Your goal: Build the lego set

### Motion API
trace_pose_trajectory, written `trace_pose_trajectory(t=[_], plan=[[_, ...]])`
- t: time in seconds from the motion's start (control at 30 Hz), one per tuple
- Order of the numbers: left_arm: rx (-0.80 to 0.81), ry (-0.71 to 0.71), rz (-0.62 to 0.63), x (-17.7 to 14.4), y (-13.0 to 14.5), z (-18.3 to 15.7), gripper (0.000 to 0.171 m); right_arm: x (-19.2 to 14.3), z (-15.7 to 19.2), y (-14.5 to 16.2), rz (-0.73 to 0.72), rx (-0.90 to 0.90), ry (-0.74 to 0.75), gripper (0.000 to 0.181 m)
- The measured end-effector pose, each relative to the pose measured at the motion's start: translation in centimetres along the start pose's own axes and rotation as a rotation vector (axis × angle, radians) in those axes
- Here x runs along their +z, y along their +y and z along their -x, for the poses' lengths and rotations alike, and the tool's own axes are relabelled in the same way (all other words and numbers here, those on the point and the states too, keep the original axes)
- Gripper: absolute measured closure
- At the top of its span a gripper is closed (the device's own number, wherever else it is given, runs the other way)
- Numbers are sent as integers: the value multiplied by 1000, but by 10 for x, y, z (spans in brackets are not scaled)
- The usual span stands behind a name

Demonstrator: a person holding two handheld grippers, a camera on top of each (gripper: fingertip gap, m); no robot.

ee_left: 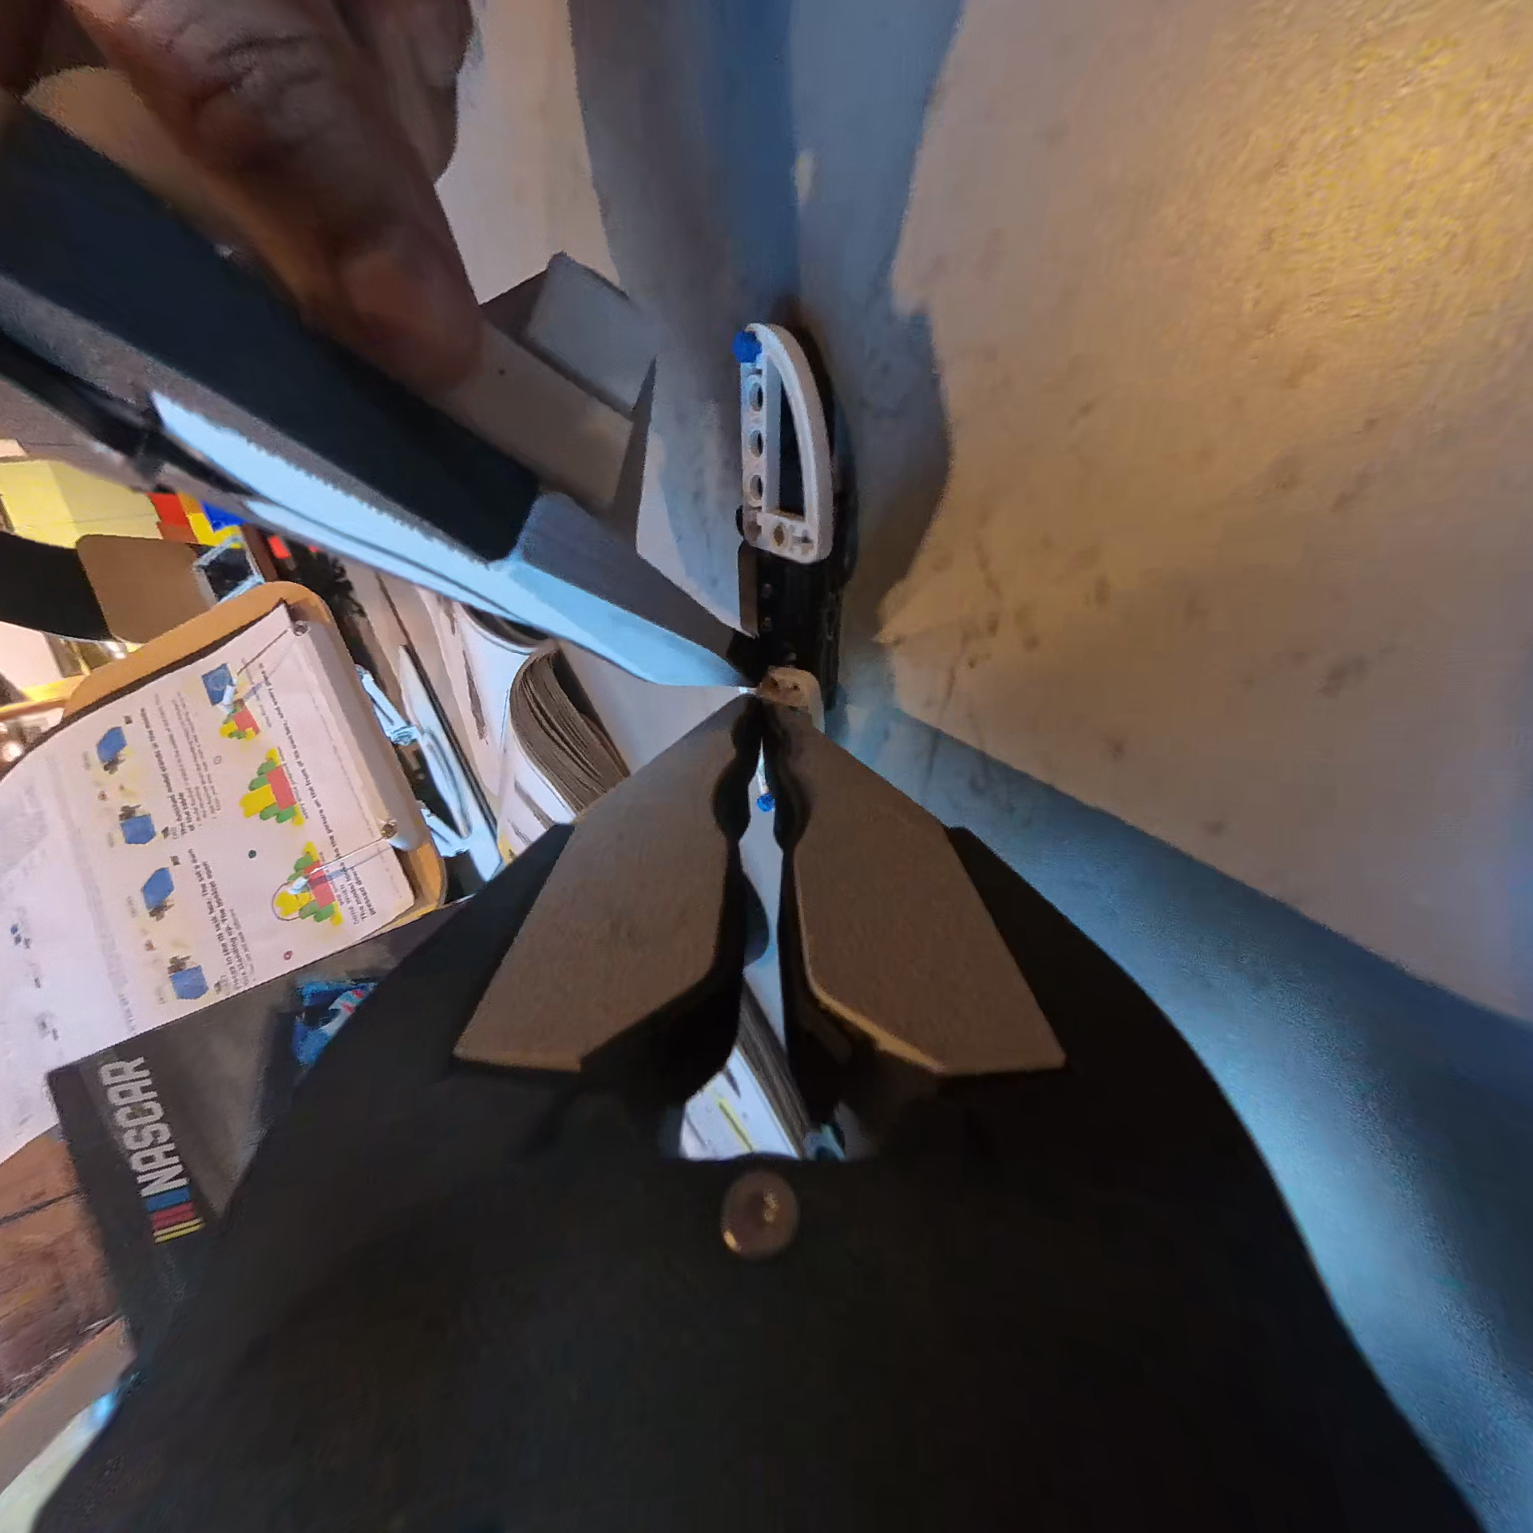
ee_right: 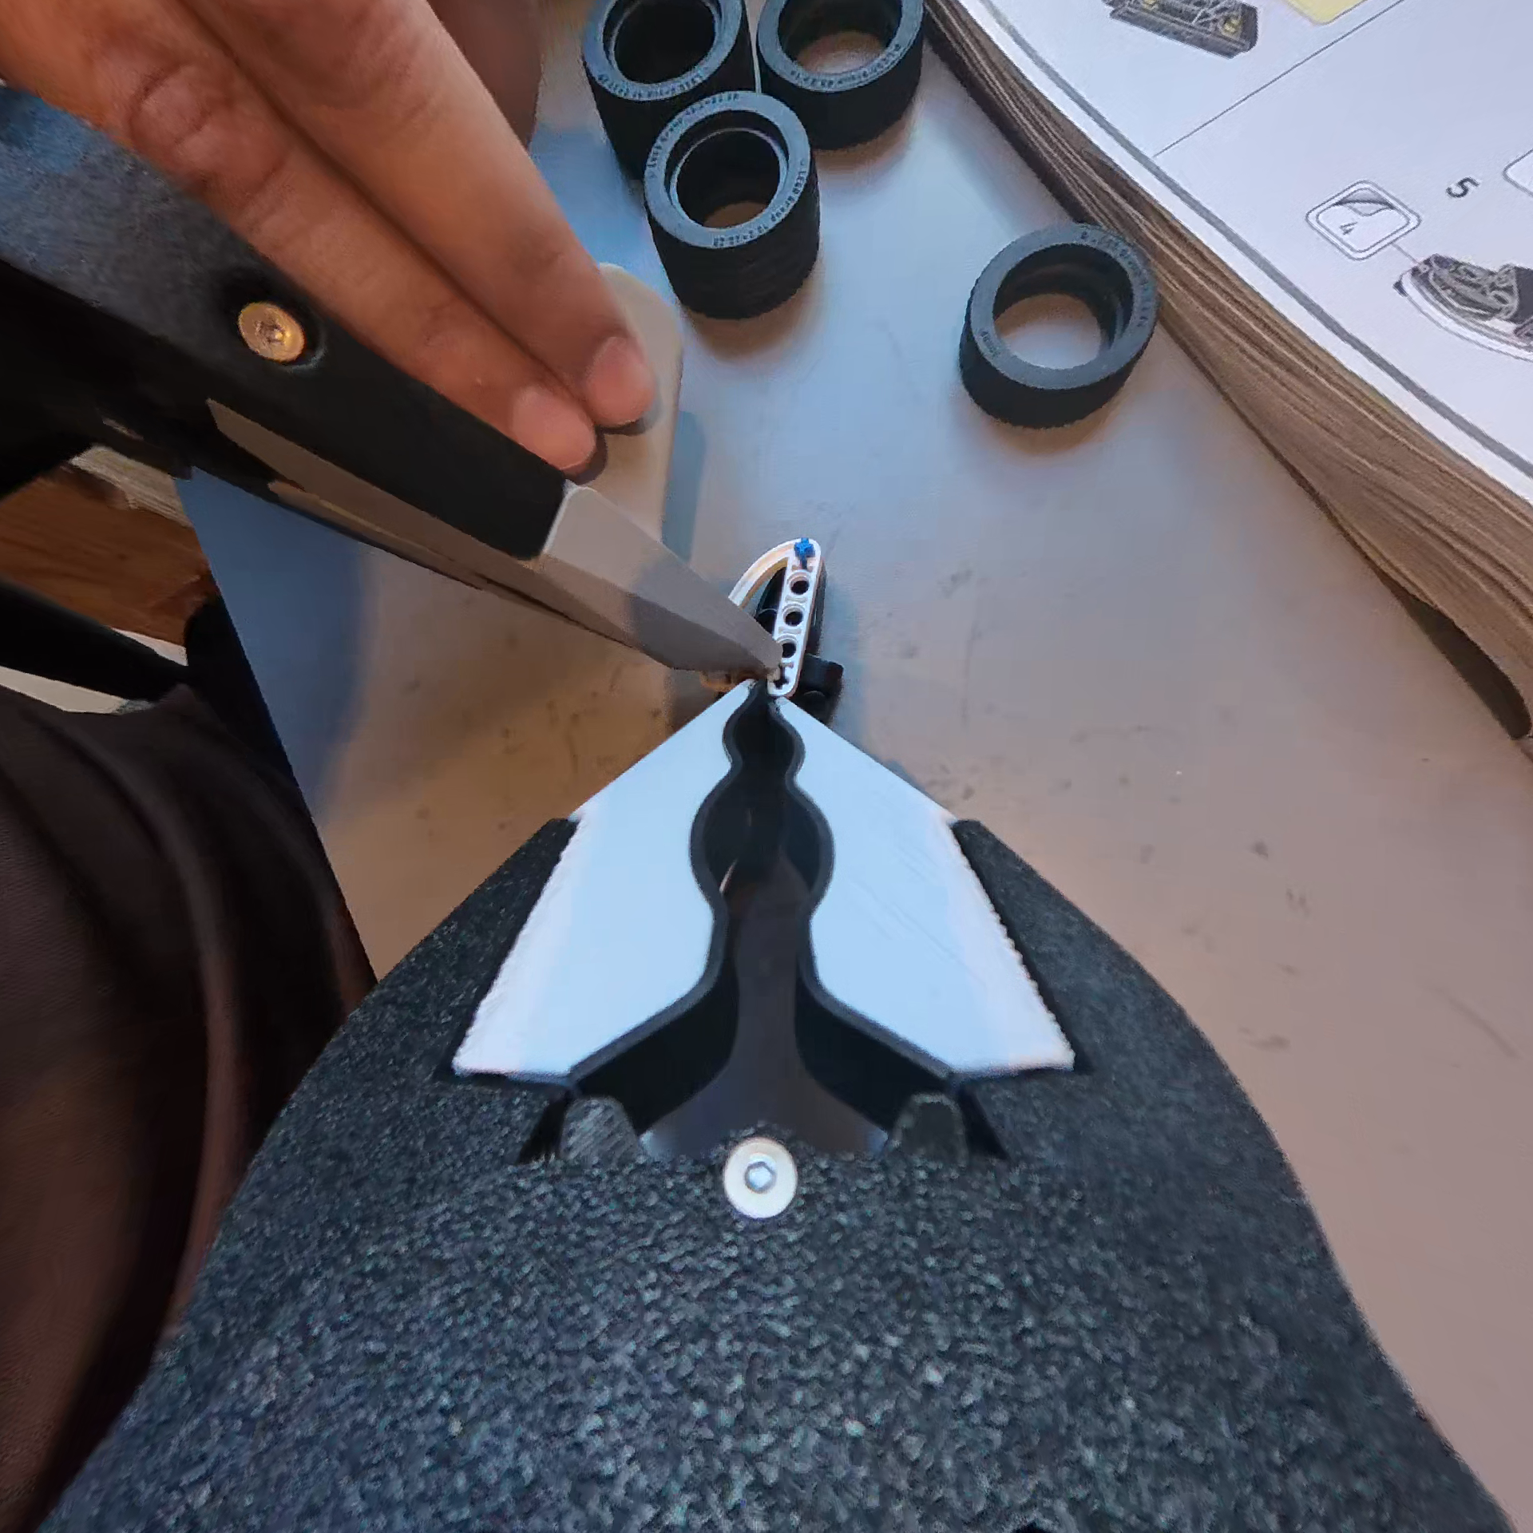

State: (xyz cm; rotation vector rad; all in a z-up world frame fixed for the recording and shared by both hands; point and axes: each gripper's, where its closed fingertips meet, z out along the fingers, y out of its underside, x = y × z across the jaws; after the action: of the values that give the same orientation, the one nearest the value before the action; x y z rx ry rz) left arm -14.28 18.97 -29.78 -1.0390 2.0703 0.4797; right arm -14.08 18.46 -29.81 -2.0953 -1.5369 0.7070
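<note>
Lightness aside, judged white curved plastic lego beam [ee_right: 795, 601] stiff yet slippery; found right claw [ee_right: 765, 690] pinched shut on its lower end, left claw [ee_left: 759, 707] apparently shut around tan peg [ee_left: 784, 687].

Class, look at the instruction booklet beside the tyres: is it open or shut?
Open. The instruction booklet shows a printed inner page on top of its stacked leaves, beside the black tyres.

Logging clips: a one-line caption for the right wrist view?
Both grippers' fingers meet at a white curved lego piece on the table, four black tyres beyond.
</note>
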Motion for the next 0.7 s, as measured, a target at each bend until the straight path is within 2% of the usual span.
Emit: trace_pose_trajectory(t=[0.17,0.4,0.53,0.6,0.67,0.7], plan=[[38,32,24,0,0,0,171,-1,-1,1,128,-195,69,181],[68,91,40,1,-1,-1,171,-1,-2,0,185,-371,100,181],[72,97,36,1,0,0,171,-1,-2,-1,71,-282,112,181],[107,81,26,1,-1,0,171,-2,-3,-1,-3,-267,133,181],[147,57,17,4,-5,3,171,-9,-4,0,-60,-179,129,181],[183,47,36,5,-5,4,171,-14,-4,-1,-95,-126,119,162]])
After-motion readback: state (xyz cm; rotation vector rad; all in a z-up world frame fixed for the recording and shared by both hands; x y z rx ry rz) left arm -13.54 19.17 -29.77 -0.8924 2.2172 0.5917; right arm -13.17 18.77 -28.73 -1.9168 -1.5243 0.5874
